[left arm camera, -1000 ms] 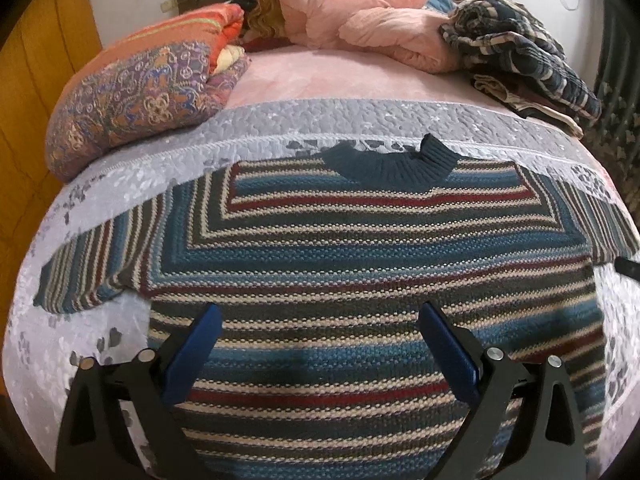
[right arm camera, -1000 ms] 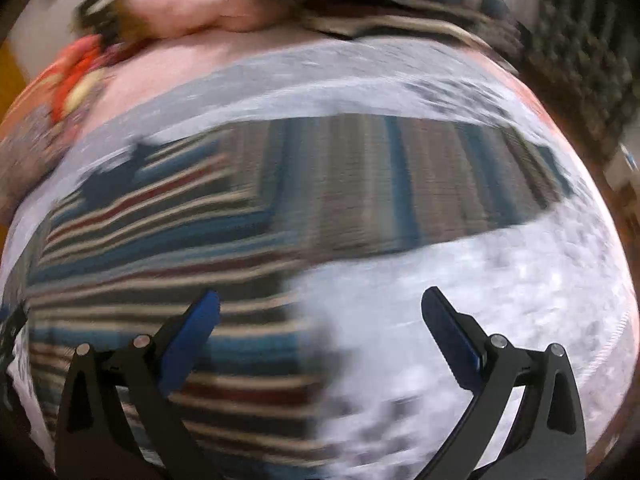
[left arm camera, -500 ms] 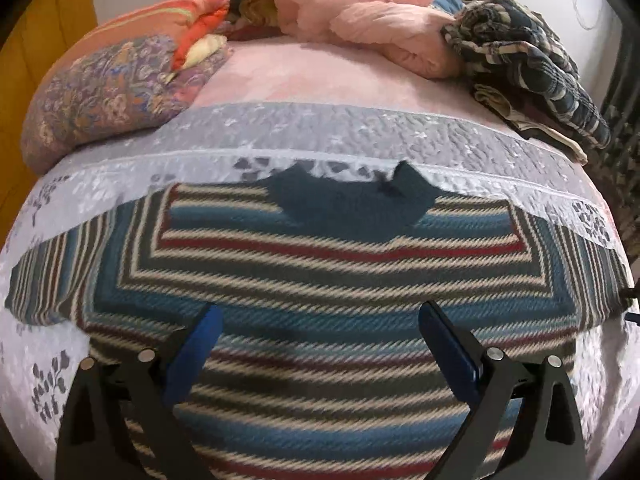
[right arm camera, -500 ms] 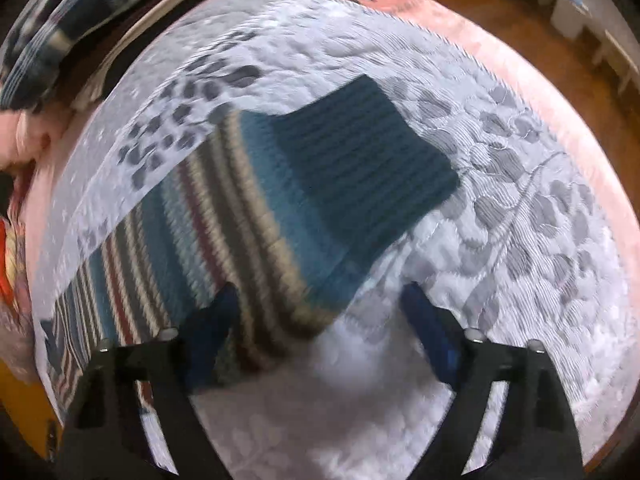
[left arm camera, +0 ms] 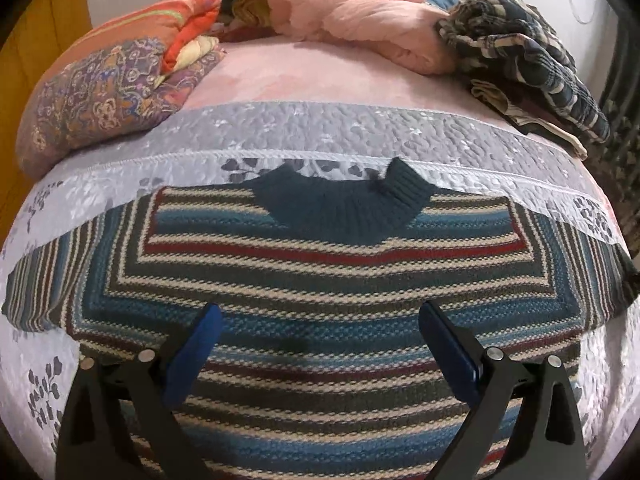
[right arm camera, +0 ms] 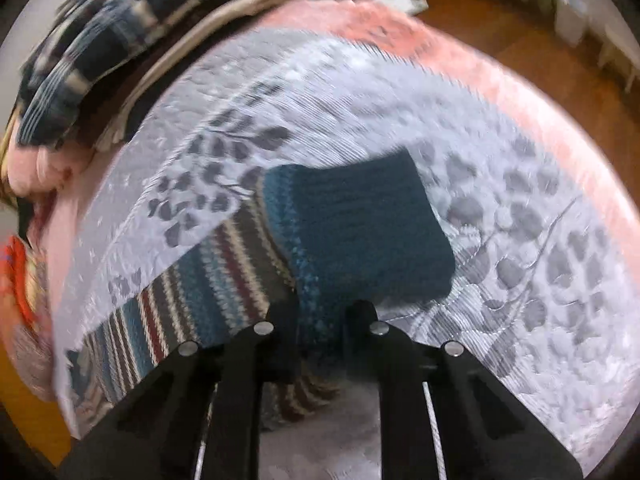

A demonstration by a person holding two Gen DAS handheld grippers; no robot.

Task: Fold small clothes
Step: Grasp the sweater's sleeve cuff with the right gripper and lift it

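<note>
Knitted wool in blue, red, cream and grey stripes fills the left wrist view: a small sweater (left arm camera: 320,280) lies flat on a pale quilted bedspread (left arm camera: 304,140) with grey leaf prints. The left gripper (left arm camera: 319,326) hangs over the sweater's chest, its two blue-padded fingers (left arm camera: 192,354) spread wide apart with nothing between them. Straight ahead of the gripper is the dark teal ribbed collar (left arm camera: 344,208). The sleeves run out to either side of the gripper, one toward the left edge of the picture, the other toward the right edge. Beyond the collar, well apart from the gripper, a pink sheet (left arm camera: 304,76) shows. Far ahead to the left sits a folded patterned quilt (left arm camera: 108,100); ahead in the middle is a pink pillow pile (left arm camera: 360,12); ahead to the right is a heap of plaid cloth (left arm camera: 528,56).

The right wrist view is blurred. Here the right gripper (right arm camera: 320,316) has its black fingers drawn close together over the striped sleeve (right arm camera: 208,292), pinching the knit just behind the dark teal cuff (right arm camera: 360,232). The cuff lies flat on the bedspread (right arm camera: 520,240) directly ahead of the fingertips, and the striped part of the sleeve runs back to the gripper's left. Past the bedspread's far edge, ahead and to the right, is a brown wooden floor (right arm camera: 540,52). The plaid cloth (right arm camera: 92,64) is far ahead to the left.
</note>
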